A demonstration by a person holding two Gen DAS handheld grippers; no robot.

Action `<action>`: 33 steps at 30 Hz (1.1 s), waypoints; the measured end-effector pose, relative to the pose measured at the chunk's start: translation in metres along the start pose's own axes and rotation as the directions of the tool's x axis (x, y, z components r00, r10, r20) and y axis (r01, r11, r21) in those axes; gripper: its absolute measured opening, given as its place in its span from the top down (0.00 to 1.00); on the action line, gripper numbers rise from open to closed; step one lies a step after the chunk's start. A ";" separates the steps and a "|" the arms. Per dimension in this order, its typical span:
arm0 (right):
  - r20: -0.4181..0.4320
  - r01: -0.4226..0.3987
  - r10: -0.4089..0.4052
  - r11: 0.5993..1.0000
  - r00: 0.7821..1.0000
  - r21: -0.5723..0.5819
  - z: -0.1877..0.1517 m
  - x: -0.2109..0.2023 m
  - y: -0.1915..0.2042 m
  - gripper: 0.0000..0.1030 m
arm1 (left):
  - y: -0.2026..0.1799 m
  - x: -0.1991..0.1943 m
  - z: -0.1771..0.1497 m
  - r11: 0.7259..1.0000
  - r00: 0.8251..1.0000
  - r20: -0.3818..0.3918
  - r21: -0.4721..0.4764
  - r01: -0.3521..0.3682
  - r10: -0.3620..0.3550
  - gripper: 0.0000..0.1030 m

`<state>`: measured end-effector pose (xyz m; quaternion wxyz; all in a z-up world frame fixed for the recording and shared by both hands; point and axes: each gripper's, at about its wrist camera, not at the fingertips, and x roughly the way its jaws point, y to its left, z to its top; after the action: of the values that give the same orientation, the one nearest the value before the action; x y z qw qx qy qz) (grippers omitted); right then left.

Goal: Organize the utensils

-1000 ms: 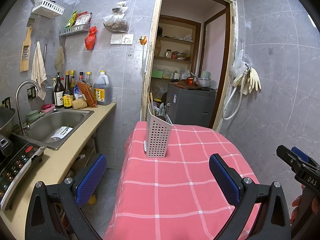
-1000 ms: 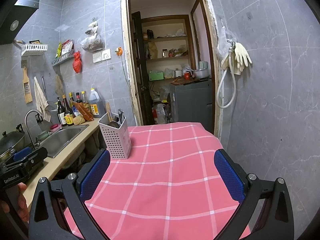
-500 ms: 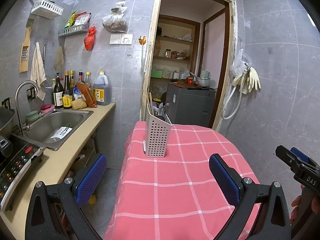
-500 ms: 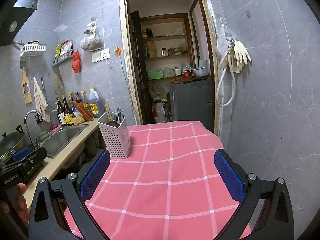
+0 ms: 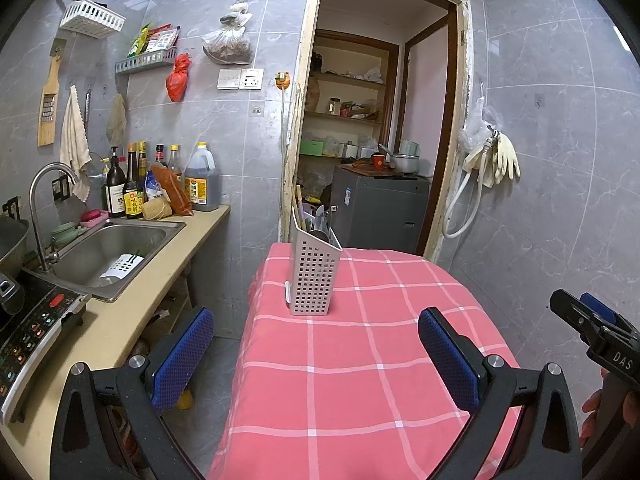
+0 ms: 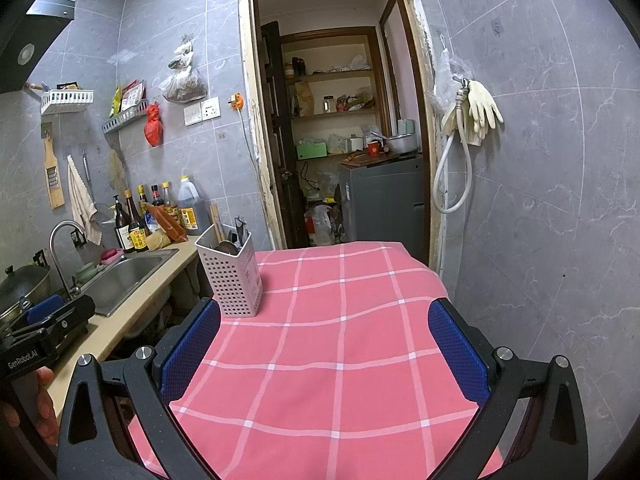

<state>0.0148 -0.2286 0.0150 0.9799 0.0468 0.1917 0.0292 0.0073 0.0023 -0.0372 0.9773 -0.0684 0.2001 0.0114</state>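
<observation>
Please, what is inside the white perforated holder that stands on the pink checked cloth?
The holder contains wooden chopsticks, a round metal utensil end and dark handles. Its walls hide their lower parts, so the exact utensils are unclear.

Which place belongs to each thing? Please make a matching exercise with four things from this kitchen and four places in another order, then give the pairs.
Things:
1. utensil holder
2. rubber gloves
3. red bag
4. oil jug

Places:
A. on the counter, against the wall
B. on the pink checked tablecloth
C. hanging right of the doorway
D. hanging under the wall shelf

Pairs: 1-B, 2-C, 3-D, 4-A
</observation>
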 end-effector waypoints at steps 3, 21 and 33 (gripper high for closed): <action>0.000 0.001 -0.001 1.000 1.000 0.000 0.000 0.000 0.000 0.01 | 0.001 0.000 0.000 1.000 1.000 0.000 -0.001 0.001 -0.001 0.00; -0.003 -0.001 0.001 1.000 1.000 0.004 0.000 -0.001 0.001 0.01 | 0.000 0.000 0.000 1.000 1.000 -0.001 0.000 -0.001 0.001 0.00; -0.005 0.002 -0.002 1.000 1.000 0.005 0.000 -0.001 0.000 0.01 | -0.003 0.005 -0.004 1.000 1.000 -0.011 0.013 0.019 -0.019 0.00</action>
<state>0.0138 -0.2281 0.0151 0.9793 0.0491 0.1942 0.0281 0.0103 -0.0011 -0.0421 0.9767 -0.0640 0.2047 0.0006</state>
